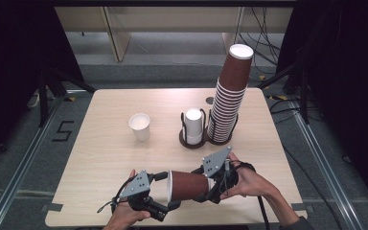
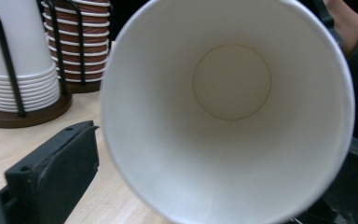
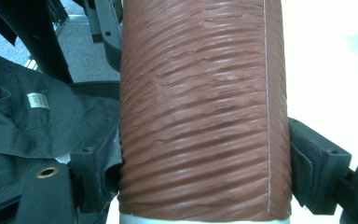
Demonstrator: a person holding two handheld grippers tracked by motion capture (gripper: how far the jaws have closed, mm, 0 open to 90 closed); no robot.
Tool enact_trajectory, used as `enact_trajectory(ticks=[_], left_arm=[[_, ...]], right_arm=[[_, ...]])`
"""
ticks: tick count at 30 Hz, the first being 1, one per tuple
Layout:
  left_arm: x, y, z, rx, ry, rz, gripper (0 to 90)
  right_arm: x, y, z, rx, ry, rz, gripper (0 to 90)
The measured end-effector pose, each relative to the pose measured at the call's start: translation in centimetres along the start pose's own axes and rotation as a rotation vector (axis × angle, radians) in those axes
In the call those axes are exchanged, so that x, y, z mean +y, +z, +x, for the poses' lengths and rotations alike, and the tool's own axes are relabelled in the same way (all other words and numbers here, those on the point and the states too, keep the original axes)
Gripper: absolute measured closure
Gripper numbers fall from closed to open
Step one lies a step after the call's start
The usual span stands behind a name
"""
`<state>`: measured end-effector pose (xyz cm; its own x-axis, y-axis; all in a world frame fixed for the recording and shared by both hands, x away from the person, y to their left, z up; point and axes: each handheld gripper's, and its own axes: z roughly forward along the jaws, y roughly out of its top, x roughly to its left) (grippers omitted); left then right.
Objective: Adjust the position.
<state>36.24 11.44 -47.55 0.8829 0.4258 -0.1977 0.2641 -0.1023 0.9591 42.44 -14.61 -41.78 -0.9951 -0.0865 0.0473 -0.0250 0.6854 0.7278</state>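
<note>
Light falls from above onto the table (image 1: 124, 143), evenly, and shadows under the cups are short and soft. The surroundings sink into near black. In the right gripper view the background beside the brown cup (image 3: 205, 116) burns out white. In the left gripper view the cup's near rim blurs.

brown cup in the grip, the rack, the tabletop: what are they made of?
Brown cup: looks like paper, matte ribbed outer sleeve with a seam, smooth white inside. Rack: thin black wire uprights, probably coated metal, on a brown round base, plastic or wood, hard to tell. Tabletop: pale wood grain, matte, likely laminate or veneer.
</note>
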Motion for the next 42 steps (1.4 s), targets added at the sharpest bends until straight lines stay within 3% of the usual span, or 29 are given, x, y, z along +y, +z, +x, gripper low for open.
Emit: enact_trajectory(ticks=[7, 14, 19, 20, 23, 29, 30, 35, 38, 39, 41, 42], left_arm=[[-0.1, 0.0, -0.1, -0.025, 0.014, -0.045, 2.8], [0.1, -0.2, -0.1, -0.019, 0.051, -0.012, 7.1], [0.3, -0.2, -0.1, 0.016, 0.064, 0.041, 8.0], [0.3, -0.1, -0.1, 0.013, 0.057, 0.034, 8.0], [0.8, -0.2, -0.5, 0.065, 0.100, 0.118, 8.1], [1.3, -0.1, -1.0, 0.110, 0.135, 0.203, 8.1], [1.4, -0.1, -1.2, 0.112, 0.132, 0.207, 8.1], [1.6, -0.1, -1.4, 0.110, 0.164, 0.240, 8.0], [1.8, -0.2, -1.5, 0.113, 0.168, 0.246, 7.9], [1.8, -0.2, -1.6, 0.109, 0.162, 0.236, 7.9], [1.8, -0.2, -1.6, 0.107, 0.163, 0.227, 7.5], [1.8, -0.2, -1.6, 0.111, 0.164, 0.222, 6.7]], right_arm=[[0.0, 1.0, 0.0, 0.028, 0.008, 0.001, 22.9], [-0.3, 1.2, -0.1, 0.030, 0.028, 0.027, 22.0], [0.3, 0.8, 0.5, -0.063, 0.038, 0.095, 16.2], [0.5, 0.7, 0.6, -0.096, 0.010, 0.119, 16.9], [1.3, 0.8, 1.2, -0.167, -0.013, 0.169, 16.0], [2.1, 2.3, 2.3, -0.209, -0.058, 0.267, 17.3], [2.1, 2.7, 2.3, -0.206, -0.077, 0.274, 17.7], [1.9, 3.9, 2.4, -0.202, -0.047, 0.288, 19.3], [1.9, 4.5, 2.1, -0.199, -0.083, 0.276, 19.8], [1.8, 4.7, 2.2, -0.185, -0.049, 0.272, 20.2], [1.7, 4.9, 2.0, -0.181, -0.076, 0.260, 22.3], [1.5, 5.0, 2.3, -0.168, -0.029, 0.250, 22.7]])
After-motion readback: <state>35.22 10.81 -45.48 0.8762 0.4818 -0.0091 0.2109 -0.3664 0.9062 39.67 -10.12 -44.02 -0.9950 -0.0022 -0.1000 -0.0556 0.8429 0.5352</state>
